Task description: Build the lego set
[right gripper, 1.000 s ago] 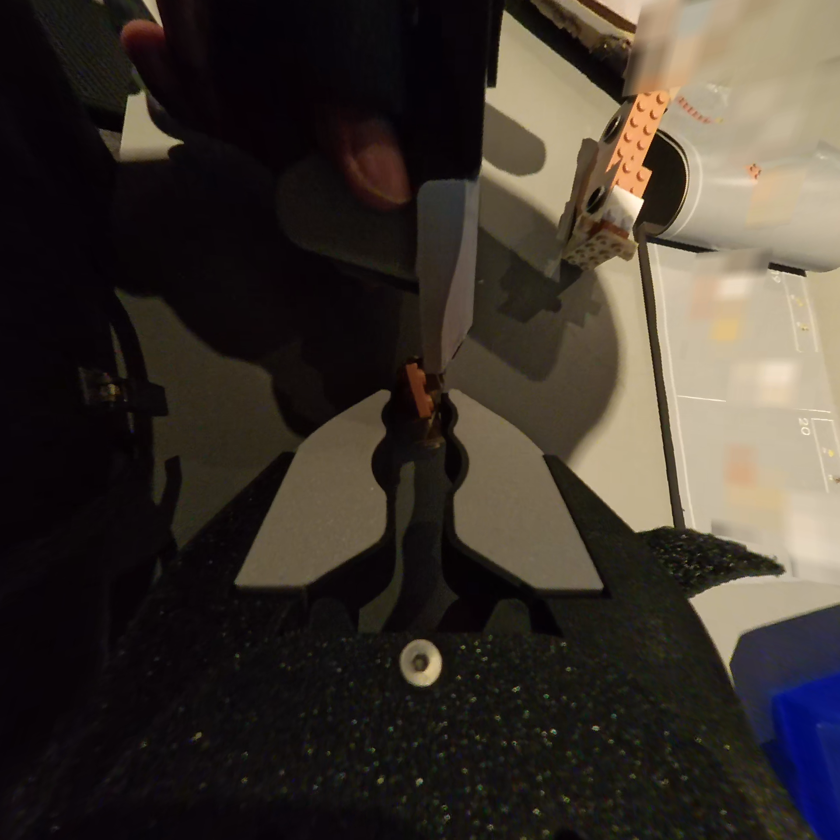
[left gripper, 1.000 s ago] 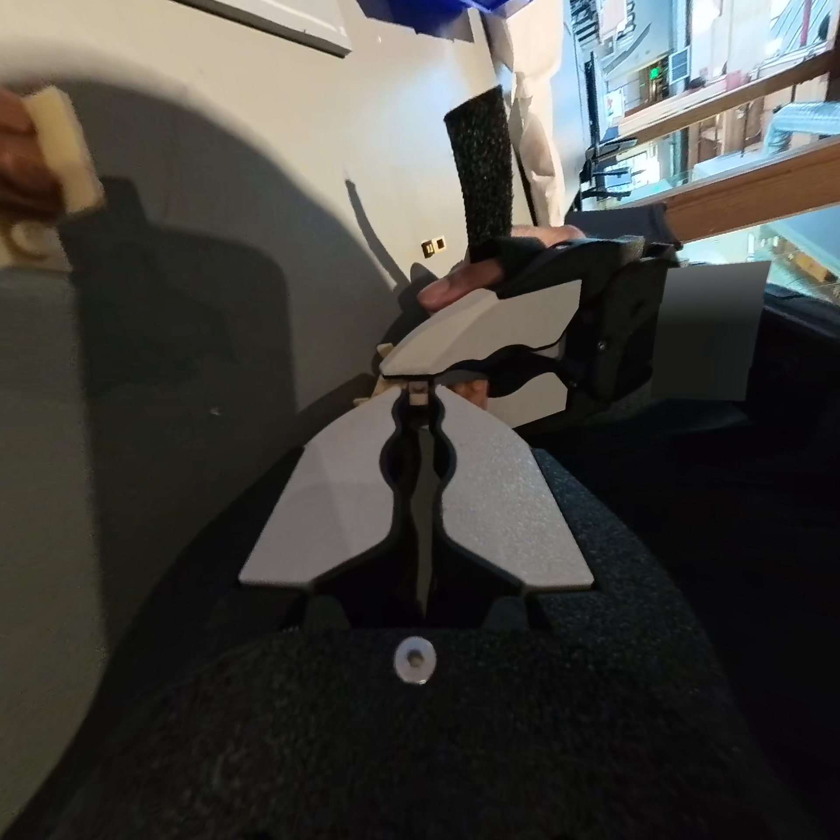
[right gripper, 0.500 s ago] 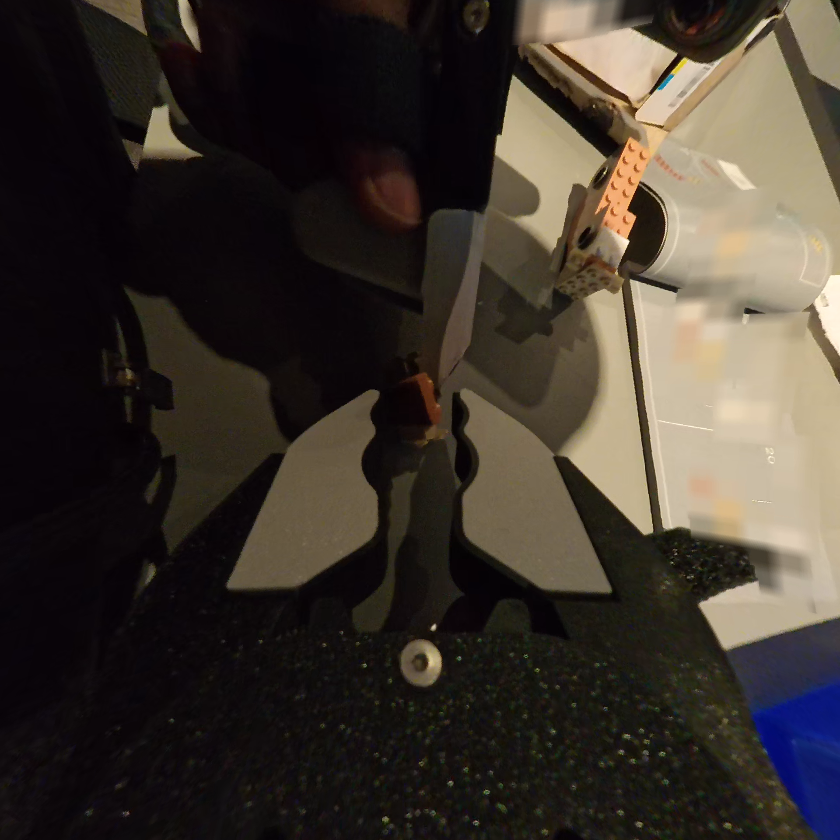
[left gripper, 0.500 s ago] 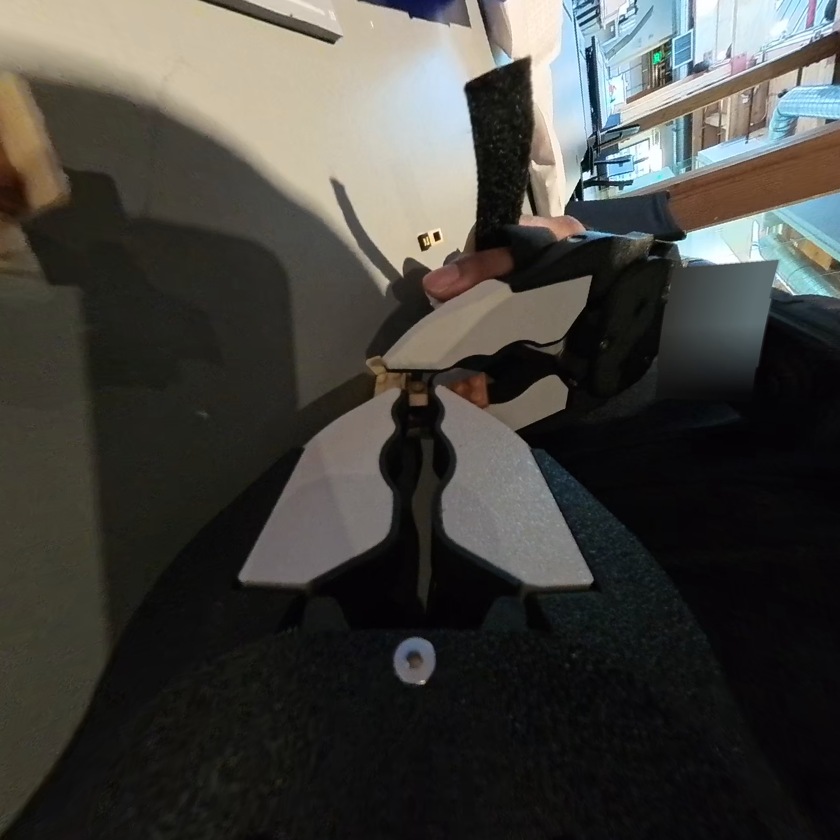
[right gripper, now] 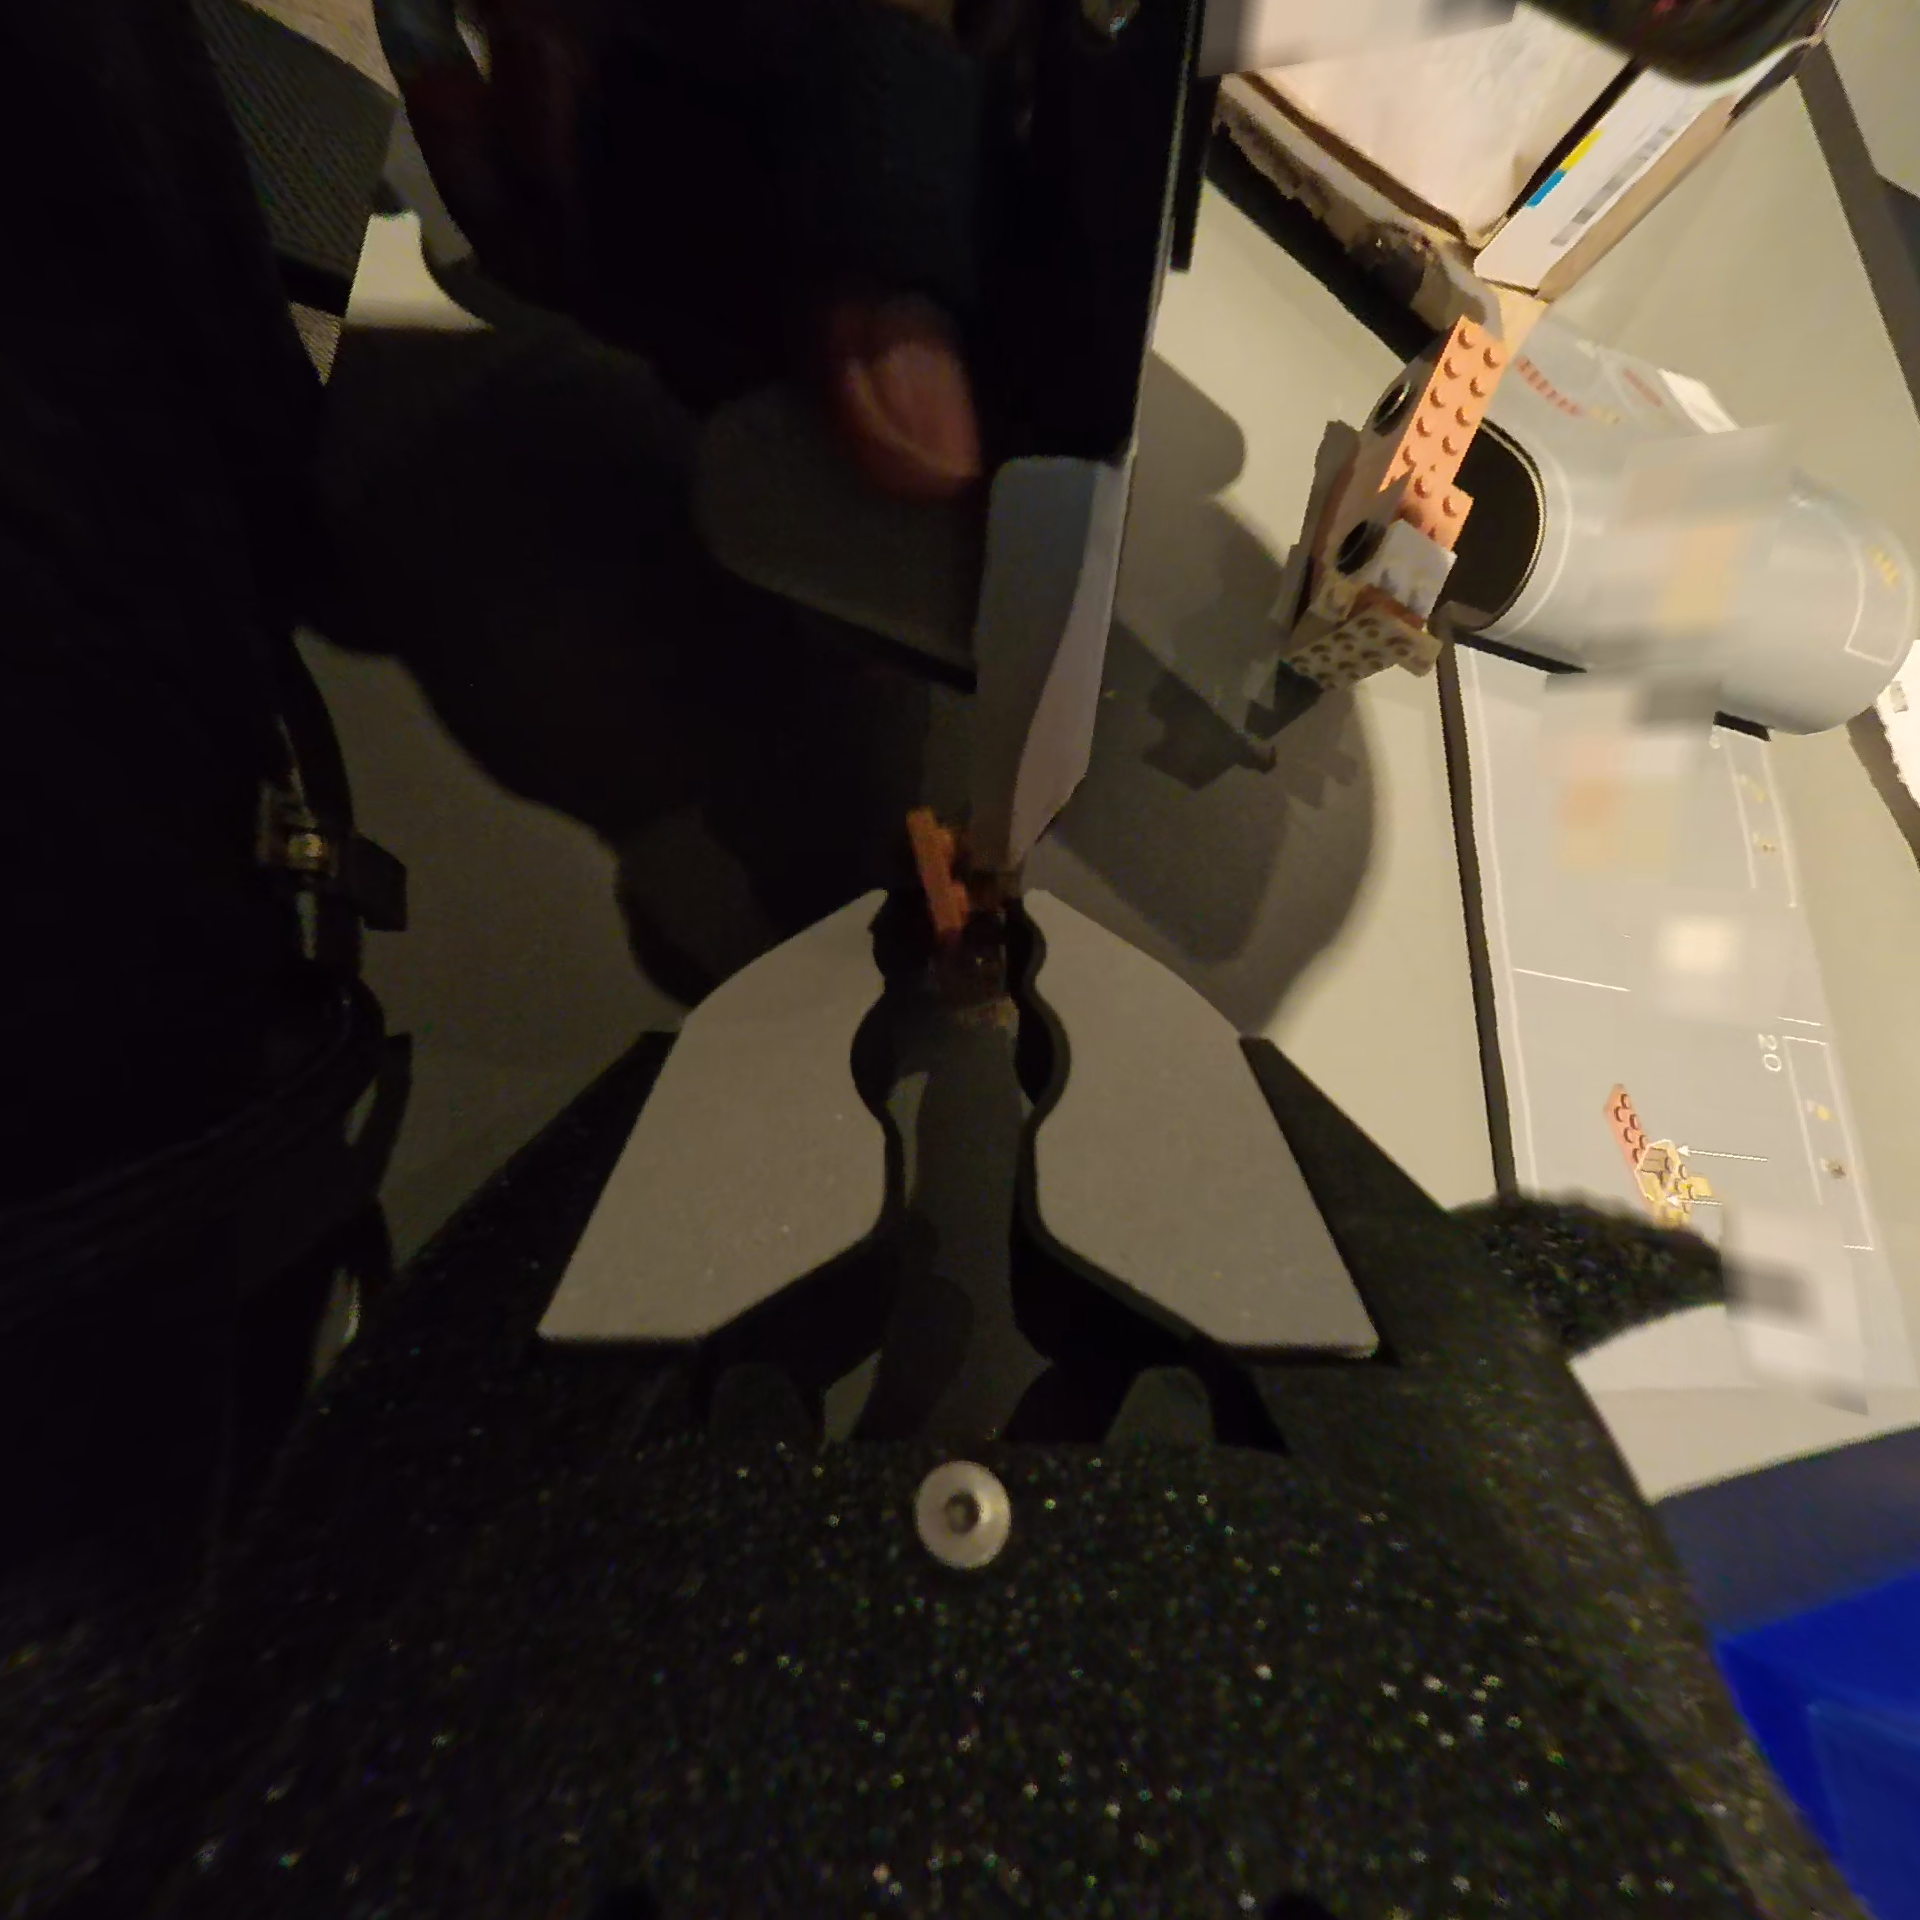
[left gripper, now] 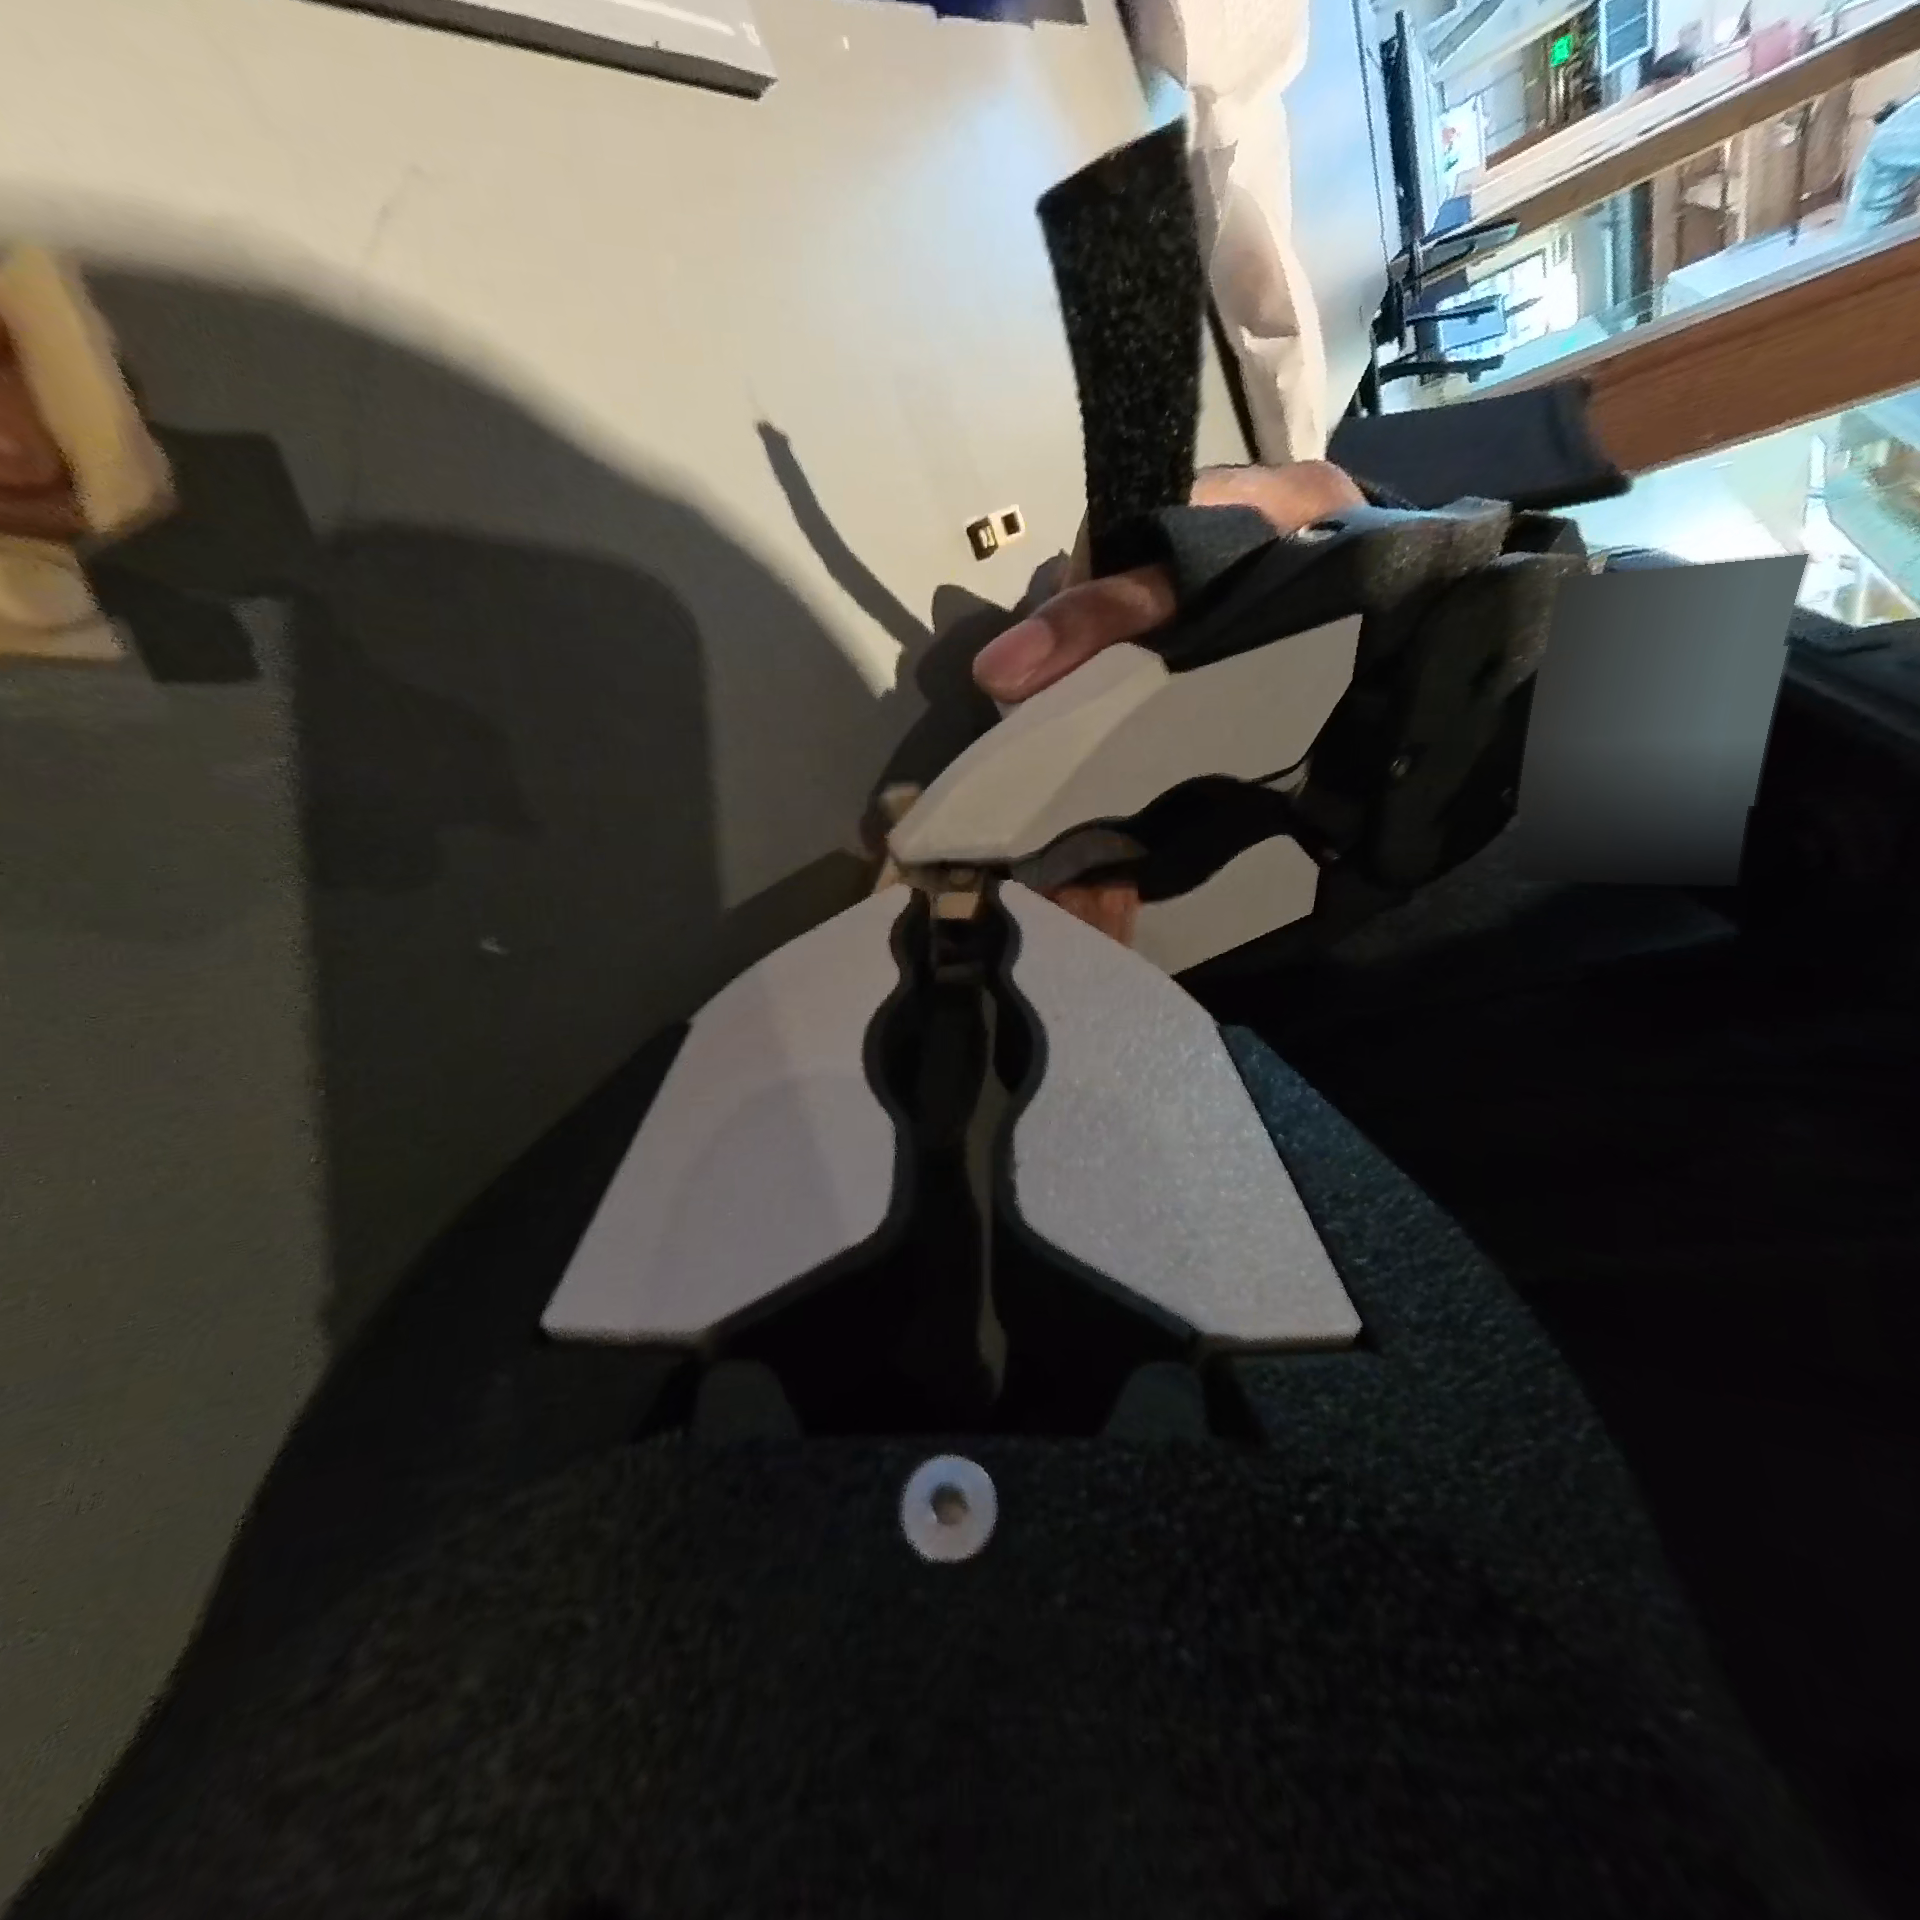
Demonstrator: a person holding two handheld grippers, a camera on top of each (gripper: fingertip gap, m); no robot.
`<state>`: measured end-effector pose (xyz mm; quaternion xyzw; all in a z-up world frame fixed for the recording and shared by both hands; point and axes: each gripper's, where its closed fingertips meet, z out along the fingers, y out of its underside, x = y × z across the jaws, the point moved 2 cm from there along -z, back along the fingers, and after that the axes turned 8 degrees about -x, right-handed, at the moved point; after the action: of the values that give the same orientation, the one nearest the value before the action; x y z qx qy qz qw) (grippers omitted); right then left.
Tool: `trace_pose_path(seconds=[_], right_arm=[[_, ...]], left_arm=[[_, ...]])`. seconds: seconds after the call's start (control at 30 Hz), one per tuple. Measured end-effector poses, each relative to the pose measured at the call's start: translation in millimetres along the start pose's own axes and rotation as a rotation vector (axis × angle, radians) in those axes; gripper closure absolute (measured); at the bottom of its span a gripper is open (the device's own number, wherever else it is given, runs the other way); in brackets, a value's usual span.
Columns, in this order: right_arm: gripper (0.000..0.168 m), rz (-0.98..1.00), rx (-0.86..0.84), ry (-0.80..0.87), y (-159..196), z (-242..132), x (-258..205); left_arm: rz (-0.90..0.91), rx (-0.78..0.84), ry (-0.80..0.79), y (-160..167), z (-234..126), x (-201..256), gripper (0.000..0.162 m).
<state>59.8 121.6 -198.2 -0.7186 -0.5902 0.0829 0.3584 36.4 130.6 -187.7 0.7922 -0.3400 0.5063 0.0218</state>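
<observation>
Orange lego piece [right gripper: 940,871] pinched at the tips of the right claw [right gripper: 961,920], left claw [left gripper: 954,896] clamped on a small tan piece [left gripper: 958,902], both claws tip to tip above the grey bench [right gripper: 1226,436], only the right wrist view shows the half-built orange and tan model [right gripper: 1387,509] beyond and right of its claw, beside a booklet [right gripper: 1683,1039]

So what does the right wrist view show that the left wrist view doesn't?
Only the right wrist view: the orange piece at the fingertips, the instruction sheet, and the studs on the part-built model.
Only the left wrist view: a window scene and the strap.
Both: the two grippers meeting tip to tip, right gripper, left gripper, over the grey table.
</observation>
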Motion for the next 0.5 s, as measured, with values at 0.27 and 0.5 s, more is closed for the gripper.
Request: trace_pose_path(seconds=[0.27,0.5], right_arm=[[0.151,0.0,-0.002,0.001,-0.1,0.2,0.0],[0.151,0.014,-0.01,-0.008,0.5,0.7,0.4]], left_arm=[[0.032,-0.002,-0.016,0.2,-1.8,-0.3,0.153],[0.086,-0.003,-0.052,1.1,-6.9,-3.4,0.152]])
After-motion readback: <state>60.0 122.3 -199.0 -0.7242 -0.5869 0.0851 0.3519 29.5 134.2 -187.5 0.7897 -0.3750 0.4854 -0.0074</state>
